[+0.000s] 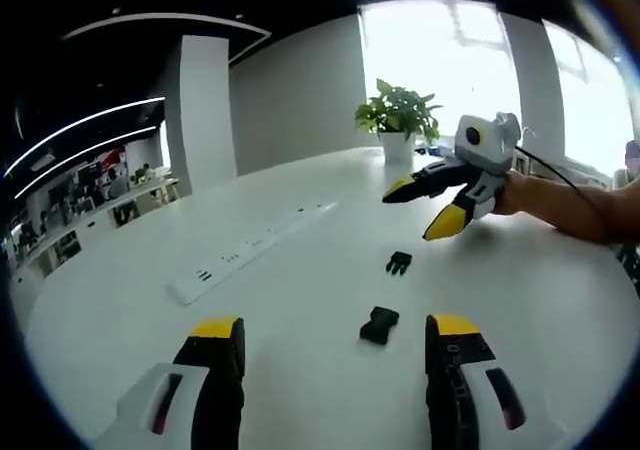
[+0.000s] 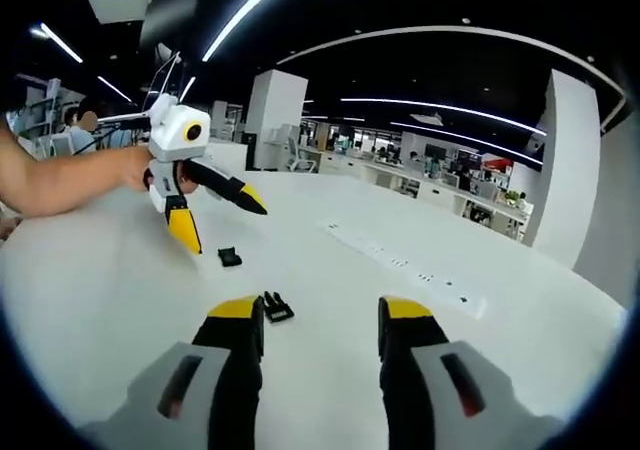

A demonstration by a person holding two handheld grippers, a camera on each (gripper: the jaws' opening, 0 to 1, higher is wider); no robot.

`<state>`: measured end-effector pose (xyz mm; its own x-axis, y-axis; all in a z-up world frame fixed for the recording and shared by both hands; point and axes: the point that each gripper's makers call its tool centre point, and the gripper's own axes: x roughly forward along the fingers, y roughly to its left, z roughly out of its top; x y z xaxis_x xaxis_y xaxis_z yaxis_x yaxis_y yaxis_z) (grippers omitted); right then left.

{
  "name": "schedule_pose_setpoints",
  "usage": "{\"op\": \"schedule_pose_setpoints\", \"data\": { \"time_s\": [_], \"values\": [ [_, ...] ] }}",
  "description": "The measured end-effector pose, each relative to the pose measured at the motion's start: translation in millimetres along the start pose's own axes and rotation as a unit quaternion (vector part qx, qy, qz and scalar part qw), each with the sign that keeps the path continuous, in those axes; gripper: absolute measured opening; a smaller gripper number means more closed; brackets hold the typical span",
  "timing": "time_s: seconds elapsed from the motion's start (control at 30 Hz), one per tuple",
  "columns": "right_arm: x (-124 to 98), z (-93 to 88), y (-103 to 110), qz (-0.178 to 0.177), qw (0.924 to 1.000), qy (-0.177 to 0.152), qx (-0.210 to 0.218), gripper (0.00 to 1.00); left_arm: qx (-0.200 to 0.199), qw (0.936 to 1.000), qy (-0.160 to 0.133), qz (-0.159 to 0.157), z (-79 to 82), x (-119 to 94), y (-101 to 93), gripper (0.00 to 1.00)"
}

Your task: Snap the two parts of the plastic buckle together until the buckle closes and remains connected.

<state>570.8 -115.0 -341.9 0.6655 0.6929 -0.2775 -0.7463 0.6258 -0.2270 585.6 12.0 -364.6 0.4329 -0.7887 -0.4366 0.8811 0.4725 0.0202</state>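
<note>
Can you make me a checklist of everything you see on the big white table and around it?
Surface: white table, smooth and bright.
Job's things: two black buckle parts, pronged part and socket part, lying apart, not joined.
Clutter: flush power strip set into the table; potted plant.
Grippers: left gripper open, holding nothing; right gripper open, above the table.
Cables: black cable running from the right gripper.
Surroundings: open office, windows, ceiling light strips.
</note>
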Motion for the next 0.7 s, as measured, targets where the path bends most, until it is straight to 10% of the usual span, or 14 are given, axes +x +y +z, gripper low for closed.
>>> {"op": "schedule_pose_setpoints", "data": {
  "time_s": [0.7],
  "values": [
    [13.8,2.0,38.2,0.103,0.9947,0.008,0.0,0.5,0.003,0.9978,-0.014,-0.065,0.0,-1.6,-21.5,0.65]
  ]
}}
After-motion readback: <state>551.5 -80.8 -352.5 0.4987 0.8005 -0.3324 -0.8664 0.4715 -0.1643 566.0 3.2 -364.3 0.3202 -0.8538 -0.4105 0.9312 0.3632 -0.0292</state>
